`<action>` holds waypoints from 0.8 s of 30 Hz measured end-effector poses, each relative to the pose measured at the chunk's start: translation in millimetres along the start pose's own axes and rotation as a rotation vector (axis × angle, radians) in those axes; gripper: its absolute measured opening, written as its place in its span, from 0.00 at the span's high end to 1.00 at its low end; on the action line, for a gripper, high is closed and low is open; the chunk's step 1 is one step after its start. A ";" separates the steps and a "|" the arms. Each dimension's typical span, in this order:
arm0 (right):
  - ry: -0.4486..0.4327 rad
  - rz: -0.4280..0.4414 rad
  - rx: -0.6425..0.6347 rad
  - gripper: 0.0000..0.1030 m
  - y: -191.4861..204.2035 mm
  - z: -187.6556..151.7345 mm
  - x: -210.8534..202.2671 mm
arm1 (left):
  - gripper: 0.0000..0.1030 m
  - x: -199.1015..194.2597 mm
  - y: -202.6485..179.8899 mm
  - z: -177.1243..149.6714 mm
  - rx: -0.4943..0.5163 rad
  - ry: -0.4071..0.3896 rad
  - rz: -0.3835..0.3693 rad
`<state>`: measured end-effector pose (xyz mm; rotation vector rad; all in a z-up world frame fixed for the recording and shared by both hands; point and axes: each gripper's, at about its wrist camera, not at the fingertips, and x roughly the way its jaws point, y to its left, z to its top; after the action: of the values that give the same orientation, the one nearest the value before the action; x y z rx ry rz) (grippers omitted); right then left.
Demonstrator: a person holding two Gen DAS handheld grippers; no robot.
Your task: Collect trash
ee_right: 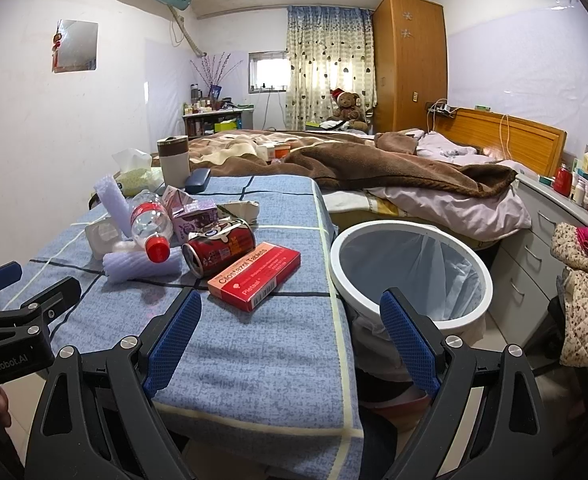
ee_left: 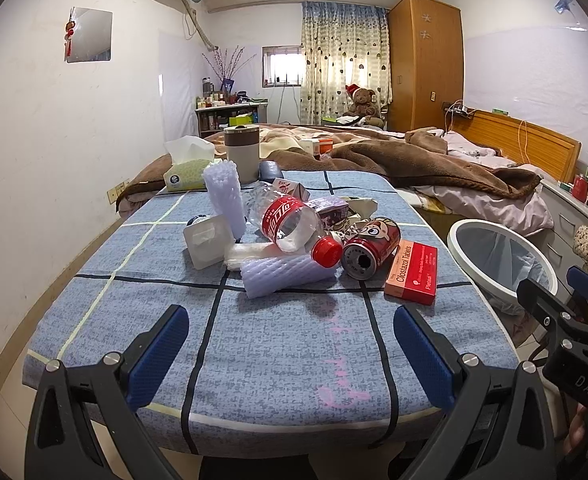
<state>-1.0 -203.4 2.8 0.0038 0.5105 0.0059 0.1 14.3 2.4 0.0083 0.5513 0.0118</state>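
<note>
A heap of trash lies mid-table: a clear plastic bottle point(ee_left: 289, 222) with a red cap, a dented red can point(ee_left: 368, 248), a red tablet box point(ee_left: 412, 273), lilac foam sleeves point(ee_left: 285, 276), a purple carton point(ee_left: 336, 212) and a white plastic tray point(ee_left: 207, 240). The same bottle point(ee_right: 151, 226), can point(ee_right: 217, 250) and box point(ee_right: 253, 276) show in the right wrist view. A white bin point(ee_right: 410, 272) with a grey liner stands right of the table. My left gripper point(ee_left: 289, 324) is open and empty, short of the heap. My right gripper point(ee_right: 289, 312) is open and empty over the table's right edge.
The table wears a blue checked cloth point(ee_left: 273, 360). A tissue box point(ee_left: 185, 170), a grey cup point(ee_left: 241, 152) and a dark case point(ee_right: 197, 180) stand at its far end. An unmade bed point(ee_left: 414, 160) lies behind, drawers point(ee_right: 534, 248) to the right.
</note>
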 end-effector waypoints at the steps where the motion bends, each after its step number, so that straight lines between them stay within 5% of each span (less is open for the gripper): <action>1: 0.000 0.000 0.000 0.10 0.0 0.3 0.0 | 0.00 0.0 0.1 0.1 -0.001 0.001 0.000; 24: 0.014 -0.002 -0.005 0.10 0.0 0.4 3.8 | 0.00 8.4 6.6 0.5 -0.014 0.021 0.002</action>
<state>2.5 -203.4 1.3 -0.0020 0.5244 0.0056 7.4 21.0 -1.5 -0.0045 0.5724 0.0180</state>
